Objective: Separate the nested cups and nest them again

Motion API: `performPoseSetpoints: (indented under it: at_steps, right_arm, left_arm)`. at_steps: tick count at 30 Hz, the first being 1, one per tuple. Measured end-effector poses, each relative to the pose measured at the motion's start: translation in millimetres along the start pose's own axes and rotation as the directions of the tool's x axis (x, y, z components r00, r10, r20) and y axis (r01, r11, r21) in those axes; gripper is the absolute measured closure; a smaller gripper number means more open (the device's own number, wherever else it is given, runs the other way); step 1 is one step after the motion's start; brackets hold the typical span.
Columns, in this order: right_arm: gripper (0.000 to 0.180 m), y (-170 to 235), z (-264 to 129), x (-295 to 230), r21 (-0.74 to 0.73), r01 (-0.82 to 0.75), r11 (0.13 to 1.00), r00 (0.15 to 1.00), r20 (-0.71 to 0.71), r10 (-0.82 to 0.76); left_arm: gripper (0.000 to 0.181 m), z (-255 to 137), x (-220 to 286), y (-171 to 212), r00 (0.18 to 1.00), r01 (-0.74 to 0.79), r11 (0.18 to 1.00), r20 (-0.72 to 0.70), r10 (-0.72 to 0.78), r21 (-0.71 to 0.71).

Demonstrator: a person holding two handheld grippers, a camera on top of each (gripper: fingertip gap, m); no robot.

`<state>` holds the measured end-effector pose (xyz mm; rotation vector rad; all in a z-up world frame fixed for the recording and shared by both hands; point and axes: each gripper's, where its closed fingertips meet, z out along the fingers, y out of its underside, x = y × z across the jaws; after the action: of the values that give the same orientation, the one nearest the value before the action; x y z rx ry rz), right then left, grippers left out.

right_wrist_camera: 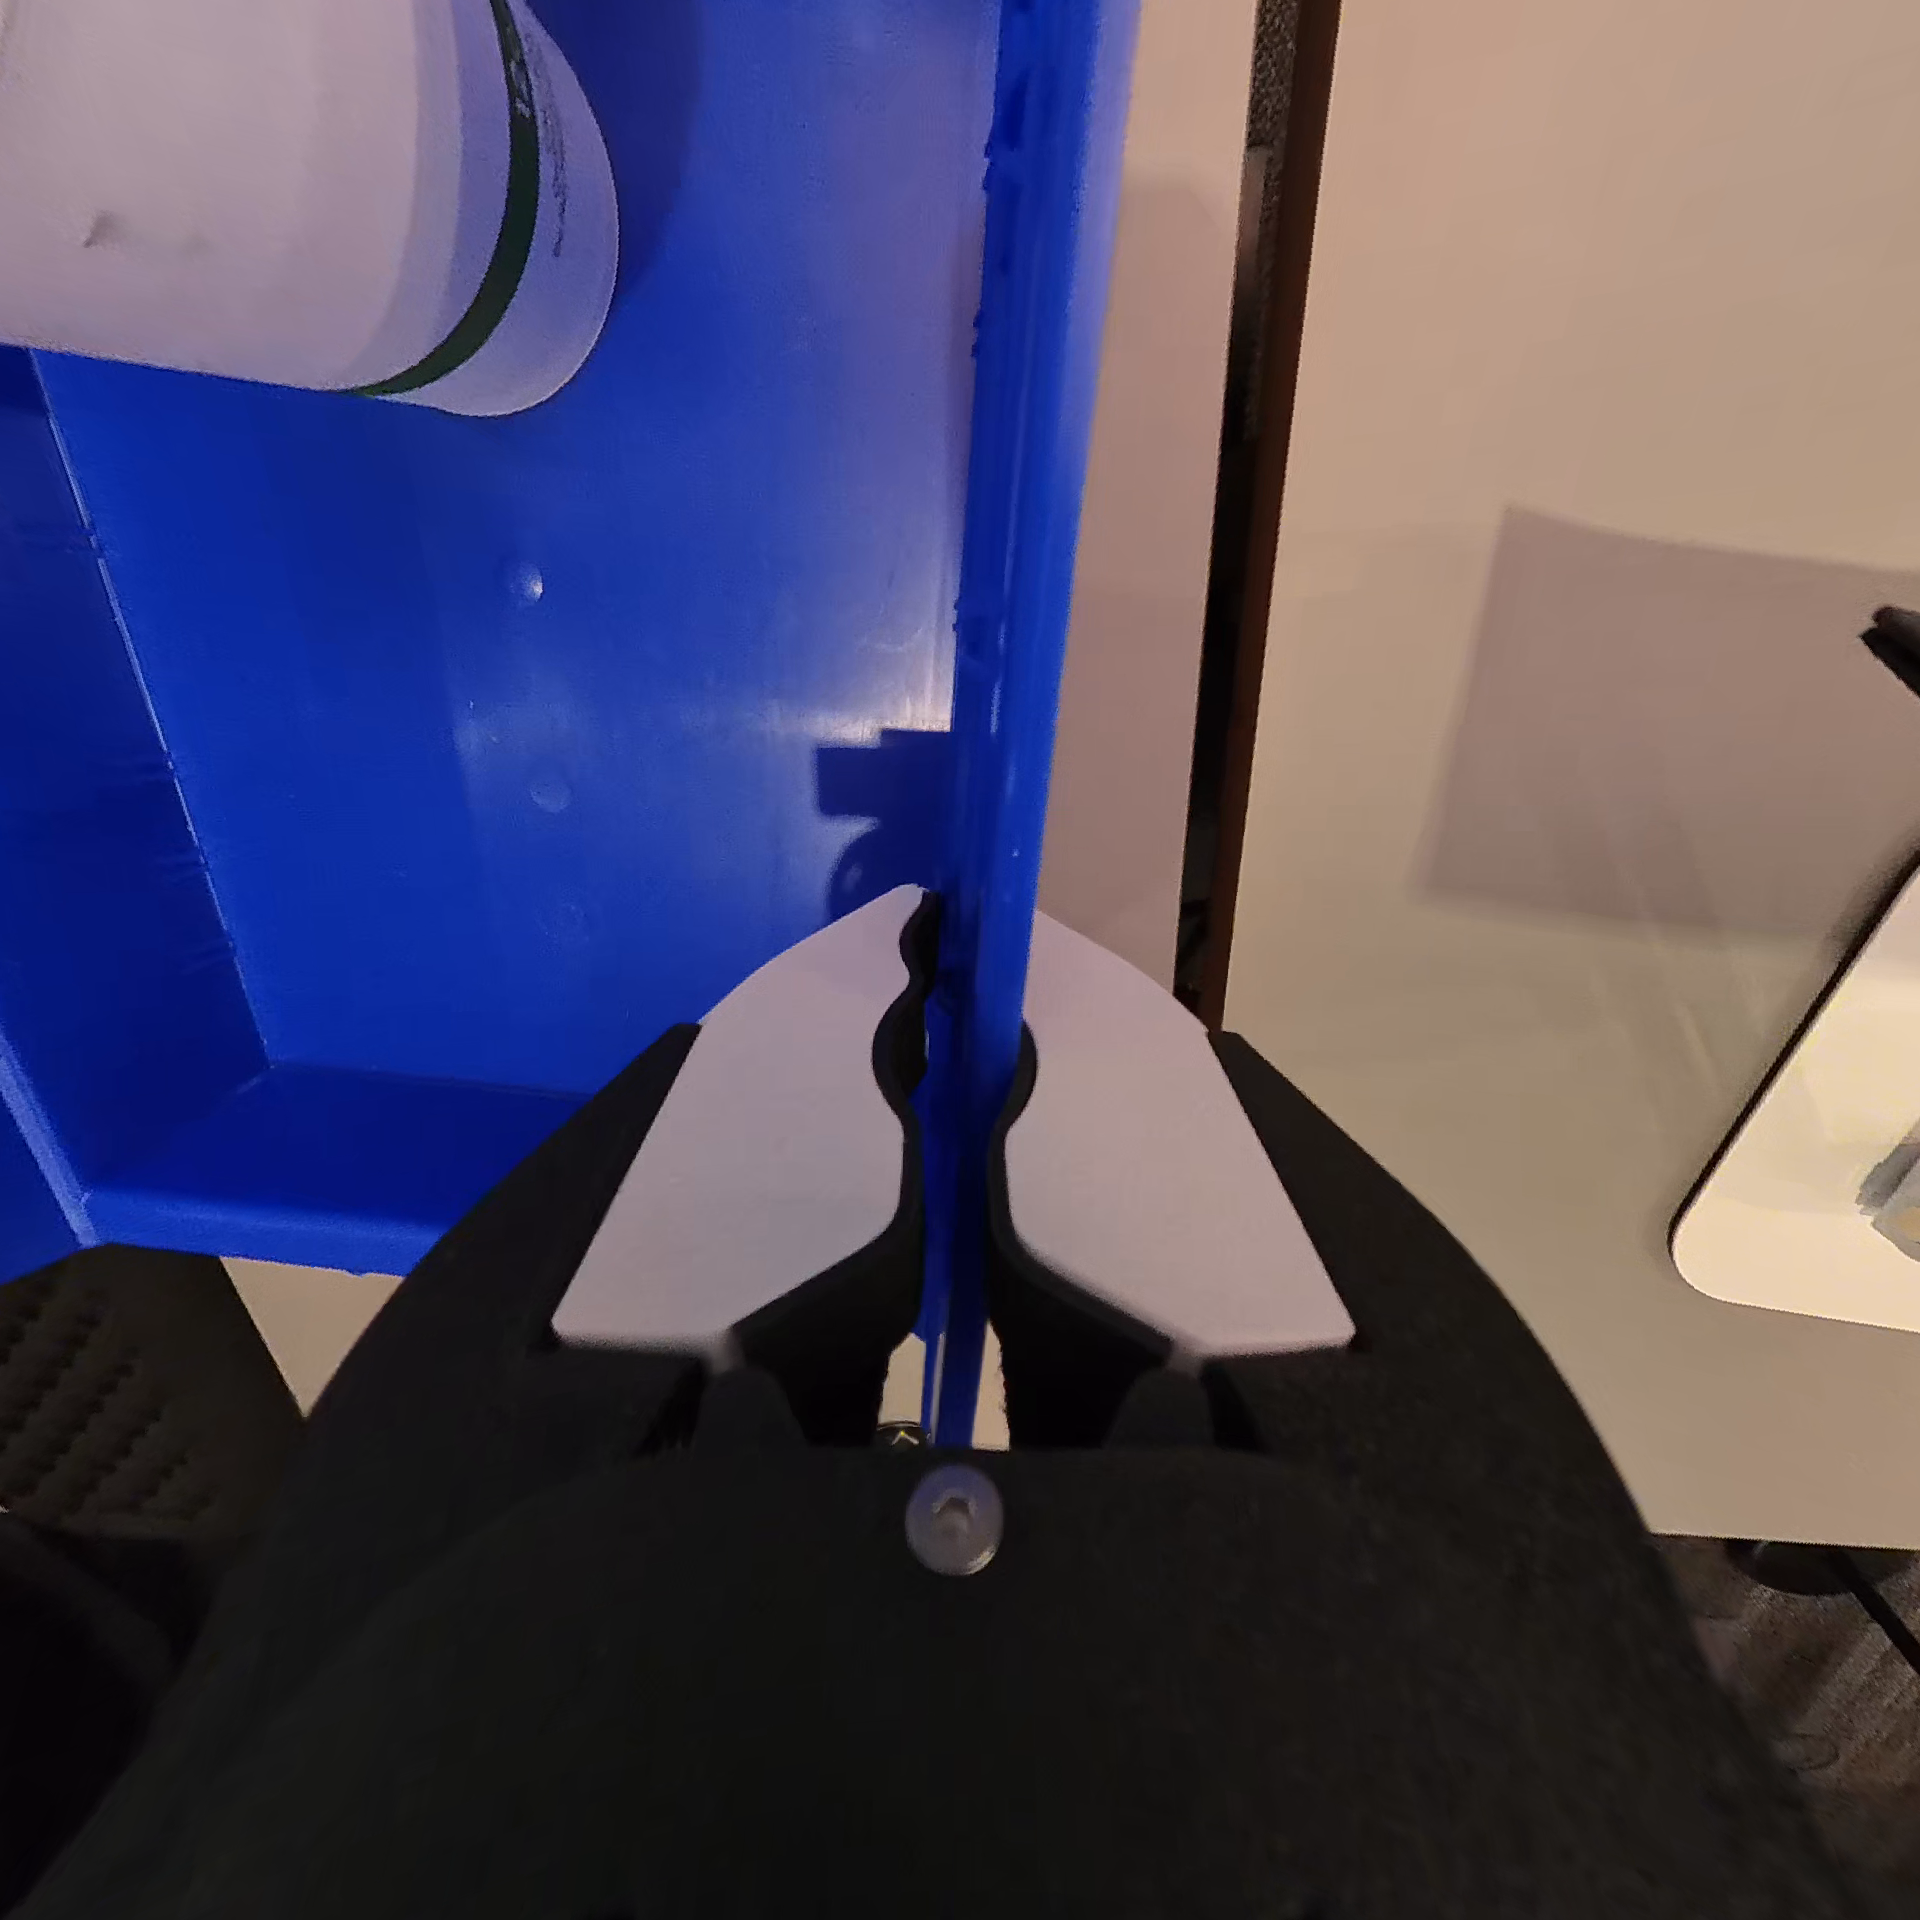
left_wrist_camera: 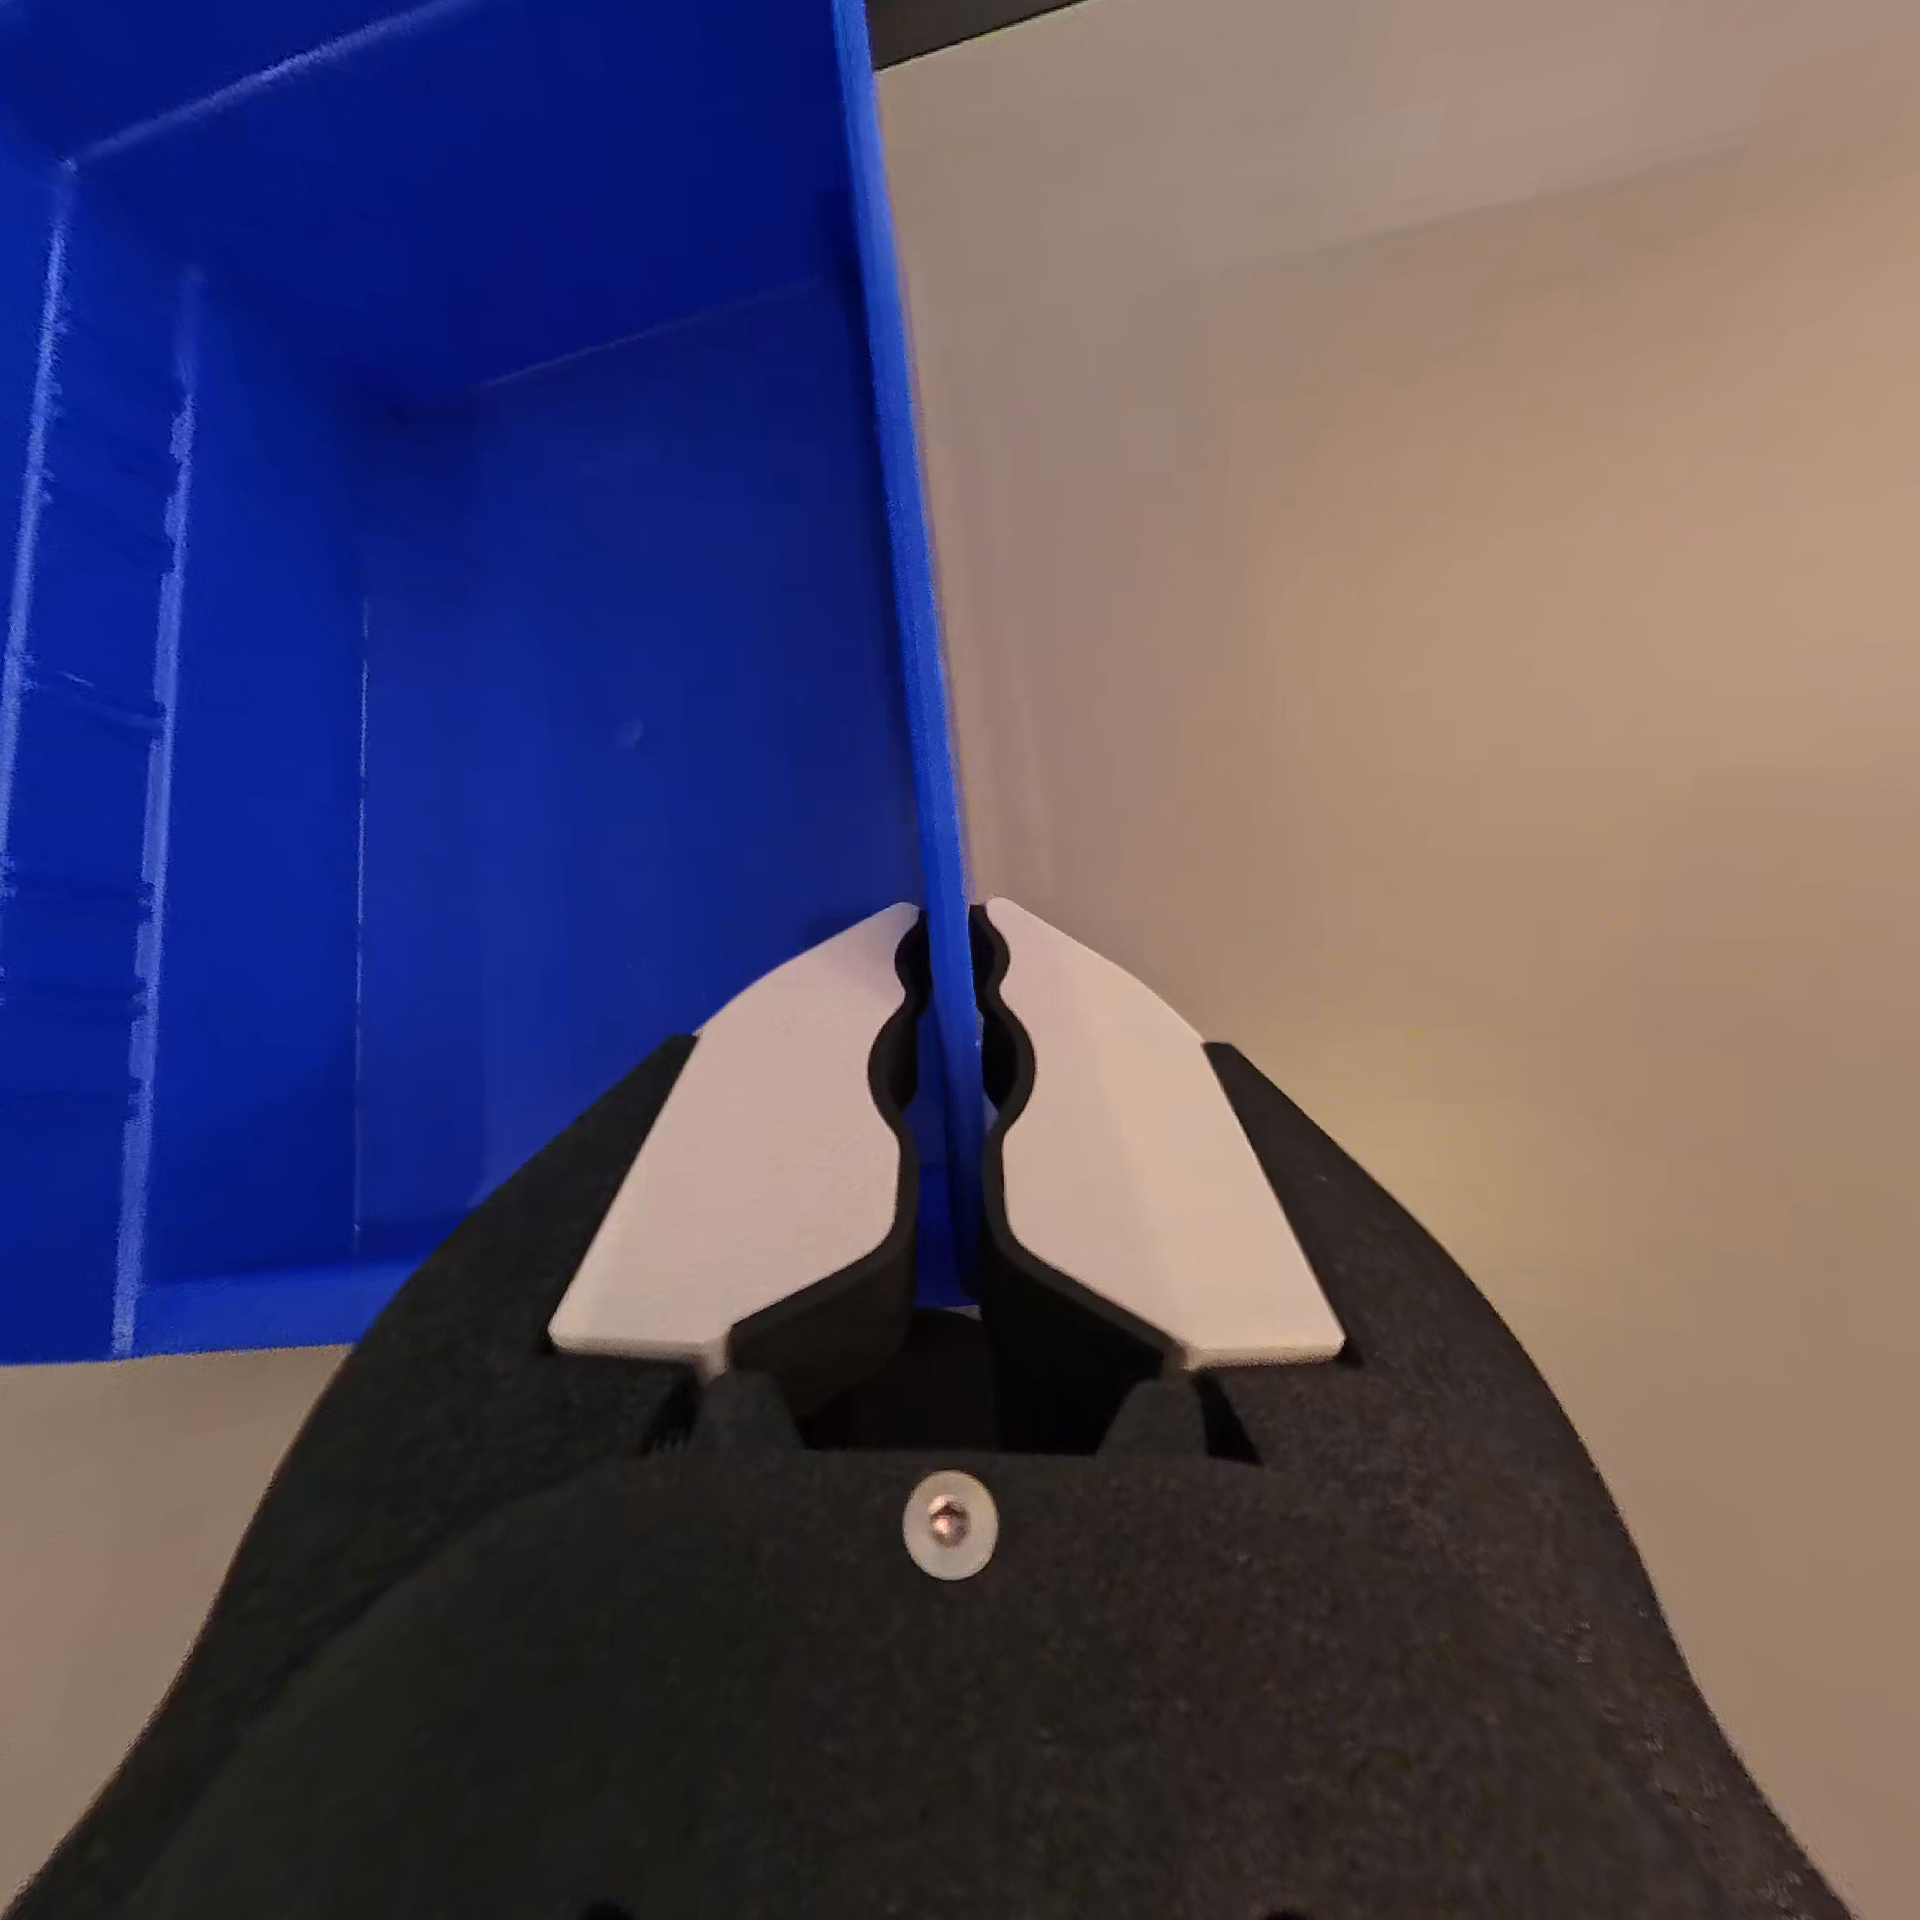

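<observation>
The left gripper (left_wrist_camera: 945, 914) is pinching the thin wall of a blue bin (left_wrist_camera: 468, 727), whose hollow is spreading toward ten o'clock. The right gripper (right_wrist_camera: 966, 904) is clamping another wall of the blue bin (right_wrist_camera: 623, 675). White paper cups (right_wrist_camera: 312, 187) are lying inside toward eleven o'clock.

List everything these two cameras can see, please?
Blue bin: one, blue plastic, wall edges clamped by both grippers.
Cups: white with green band, lying inside the bin, upper left of the right wrist view; count unclear.
White surface: one, rounded corner, far right.
Dark post: one, beside the bin.
Left gripper: black with white fingers, shut on the bin wall.
Right gripper: same, shut on the bin wall.
</observation>
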<state>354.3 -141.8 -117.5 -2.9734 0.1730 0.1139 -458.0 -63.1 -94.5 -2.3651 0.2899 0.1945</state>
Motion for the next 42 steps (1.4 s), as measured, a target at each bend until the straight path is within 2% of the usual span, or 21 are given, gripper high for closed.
performPoseSetpoints:
  at_steps: [7, 13, 15, 17, 22, 27, 29, 30, 31, 36, 42]
  right_arm:
    - [0.156, -13.8, 6.0, -5.7, -0.015, -0.089, 0.996, 0.995, 0.046, 0.089]
    - [0.154, -23.3, 10.2, -1.6, -0.045, -0.151, 0.988, 0.989, -0.001, 0.151]
    - [0.156, -24.1, 11.5, 0.9, -0.059, -0.147, 0.987, 0.989, -0.024, 0.146]
    - [0.167, -22.3, 12.1, 5.2, -0.079, -0.127, 0.989, 0.991, -0.054, 0.123]
    - [0.174, -23.1, 12.5, -0.1, -0.067, -0.151, 0.986, 0.987, 0.047, 0.154]
    - [0.174, -20.3, 12.4, -4.5, -0.059, -0.141, 0.988, 0.984, 0.102, 0.147]
    - [0.175, -18.7, 12.2, -5.7, -0.06, -0.149, 0.987, 0.982, 0.109, 0.155]
    - [0.175, -17.9, 12.1, -6.5, -0.059, -0.148, 0.987, 0.982, 0.109, 0.153]
    - [0.174, -16.9, 12.0, -7.6, -0.06, -0.15, 0.987, 0.981, 0.112, 0.156]
    - [0.175, -11.1, 9.7, -15.1, -0.066, -0.165, 0.984, 0.975, 0.14, 0.173]
    - [0.175, -2.0, 3.4, -22.0, -0.083, -0.185, 0.979, 0.965, 0.175, 0.197]
  left_arm:
    - [0.173, -16.7, 79.0, -7.0, 0.986, -0.166, 0.986, -0.028, 0.166, 0.017]
    - [0.173, -32.1, 134.1, -7.7, 0.969, -0.234, 0.971, -0.066, 0.237, 0.041]
    - [0.172, -36.2, 151.5, -8.6, 0.964, -0.249, 0.967, -0.086, 0.253, 0.049]
    - [0.172, -39.9, 168.5, -9.8, 0.957, -0.262, 0.963, -0.109, 0.267, 0.058]
    - [0.162, -47.0, 210.5, -13.6, 0.938, -0.292, 0.953, -0.171, 0.301, 0.079]
    - [0.149, -54.6, 249.5, -15.3, 0.909, -0.335, 0.938, -0.233, 0.346, 0.083]
    - [0.135, -59.9, 264.6, -16.3, 0.897, -0.322, 0.942, -0.288, 0.336, 0.096]
    - [0.115, -63.0, 267.2, -19.6, 0.9, -0.306, 0.945, -0.287, 0.327, 0.115]
    - [0.108, -66.8, 266.2, -23.6, 0.906, -0.297, 0.945, -0.272, 0.325, 0.14]
    - [0.102, -98.8, 243.5, -28.5, 0.905, -0.217, 0.947, -0.314, 0.285, 0.235]
    - [0.1, -123.1, 126.3, -31.2, 0.972, -0.057, 0.961, -0.206, 0.115, 0.269]
